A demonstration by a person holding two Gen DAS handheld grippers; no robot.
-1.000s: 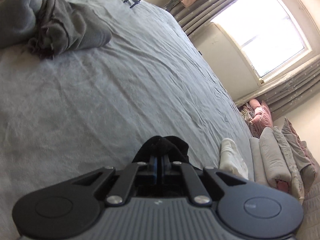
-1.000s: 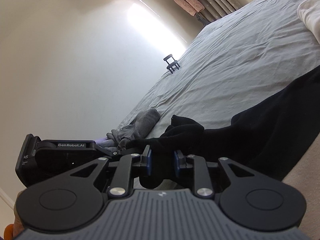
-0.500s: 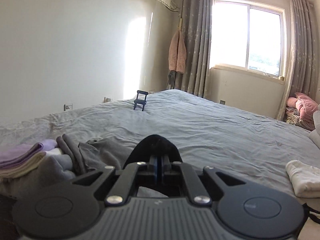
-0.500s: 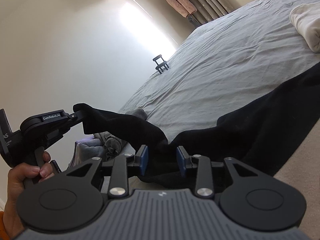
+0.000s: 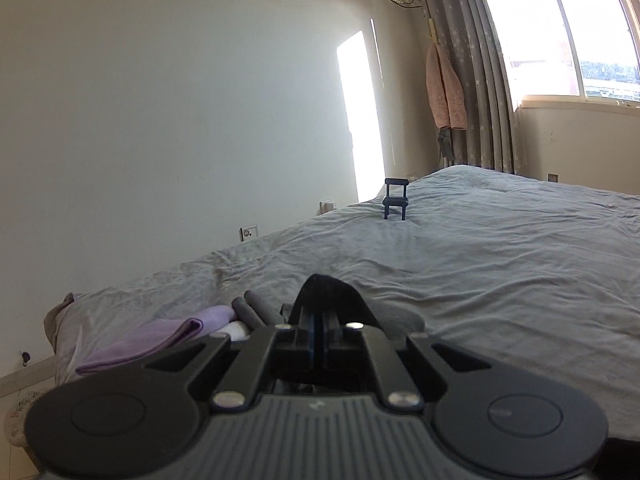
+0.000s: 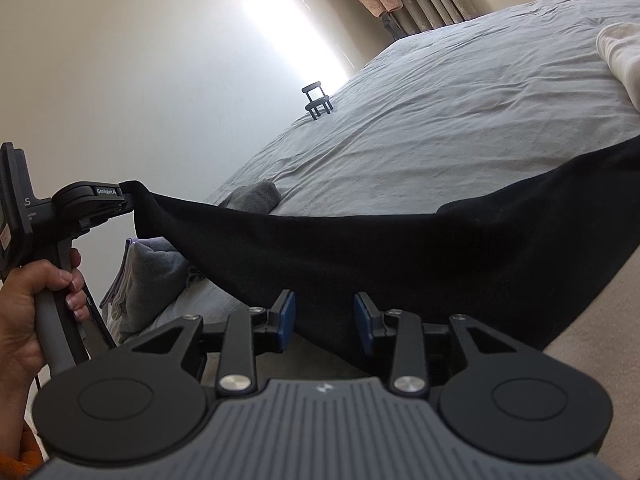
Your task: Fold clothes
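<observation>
A black garment point(image 6: 400, 248) hangs stretched over the near edge of the grey bed point(image 6: 460, 120). My left gripper point(image 6: 127, 196), held up at the left by a hand point(image 6: 36, 300), is shut on one corner of it. In the left wrist view that corner bulges as a black hump point(image 5: 326, 292) over the closed left gripper point(image 5: 319, 332). My right gripper point(image 6: 325, 320) stands open just below the garment's lower edge. Its blue pads point(image 6: 287, 320) are apart, with black cloth showing in the gap behind them.
A pile of grey clothes point(image 6: 256, 196) and a folded purple and grey stack point(image 5: 160, 340) lie at the bed's near left. A small black stand point(image 5: 395, 199) sits farther back on the bed. A white garment point(image 6: 620, 52) lies at the right. Beige floor point(image 6: 600, 328) is below.
The left gripper has risen and swung away to the left with the black corner, drawing the garment out into a long taut span. The right gripper's pads have stayed apart.
</observation>
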